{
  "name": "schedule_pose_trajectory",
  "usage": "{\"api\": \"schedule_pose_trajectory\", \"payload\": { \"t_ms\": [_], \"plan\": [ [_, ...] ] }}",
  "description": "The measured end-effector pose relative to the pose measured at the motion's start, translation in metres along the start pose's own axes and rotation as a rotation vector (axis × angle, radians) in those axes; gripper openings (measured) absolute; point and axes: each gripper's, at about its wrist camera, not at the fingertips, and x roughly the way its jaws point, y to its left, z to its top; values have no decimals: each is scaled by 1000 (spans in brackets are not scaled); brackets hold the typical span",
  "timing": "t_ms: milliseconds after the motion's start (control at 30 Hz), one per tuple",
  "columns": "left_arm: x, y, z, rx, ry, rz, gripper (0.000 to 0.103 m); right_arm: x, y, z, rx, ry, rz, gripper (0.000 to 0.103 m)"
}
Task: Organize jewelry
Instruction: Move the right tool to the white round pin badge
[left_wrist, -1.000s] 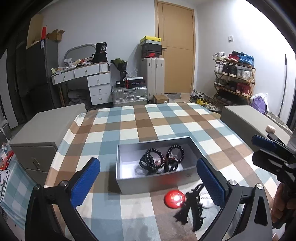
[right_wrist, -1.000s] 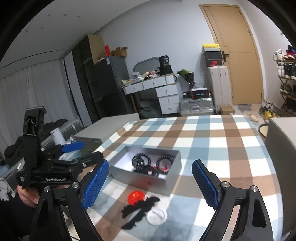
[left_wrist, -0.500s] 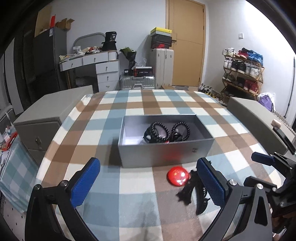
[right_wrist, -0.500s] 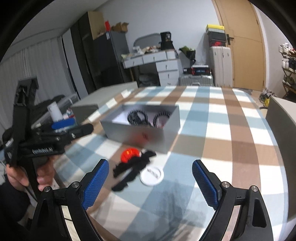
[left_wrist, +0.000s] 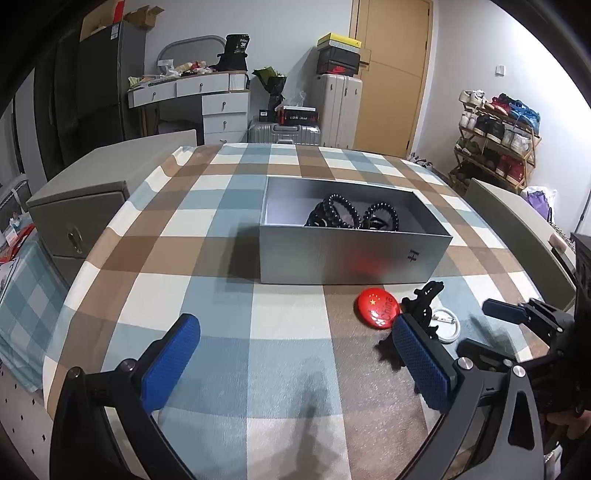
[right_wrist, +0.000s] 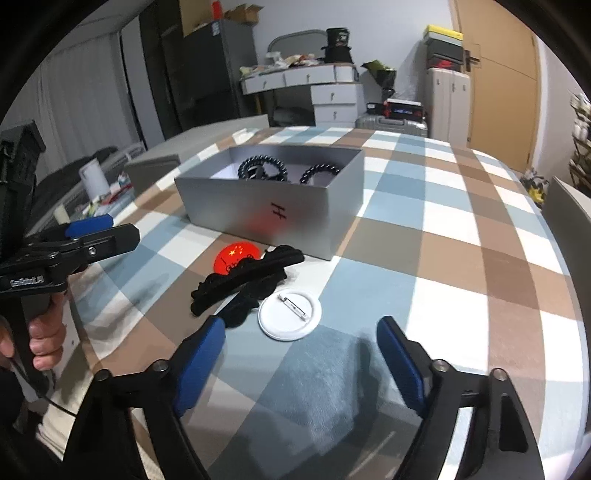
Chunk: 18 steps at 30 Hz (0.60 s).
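Item: white pin badge (right_wrist: 289, 314), pin side up, on checked cloth (right_wrist: 424, 258) | Lies: 12 o'clock, just ahead of my right gripper (right_wrist: 301, 354), the nearer one | Jaws: wide, closing, nothing between | Left gripper (left_wrist: 295, 360): wide, empty | Obscured: black hair claw (right_wrist: 243, 282) overlaps red badge (right_wrist: 231, 258); grey box (right_wrist: 273, 206) walls hide some beads.

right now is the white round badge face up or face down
Face down: the white badge lies flat on the checked cloth with its pin clasp showing on top.
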Motion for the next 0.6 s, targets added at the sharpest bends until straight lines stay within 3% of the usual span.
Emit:
{"api": "schedule_pose_trajectory", "payload": {
  "t_ms": [200,433,533,600],
  "plan": [
    [1,1,-2,-3,11,-4,102,17,7,5,-52,77,-41,61],
    [4,2,-3,-12,25,-9,102,22,24,6,-154,87,-87,53],
    [4,2,-3,-9,24,-11,102,26,29,10,-166,94,-74,40],
    [4,2,-3,-6,25,-9,102,28,31,12,-176,95,-71,39]
  ]
}}
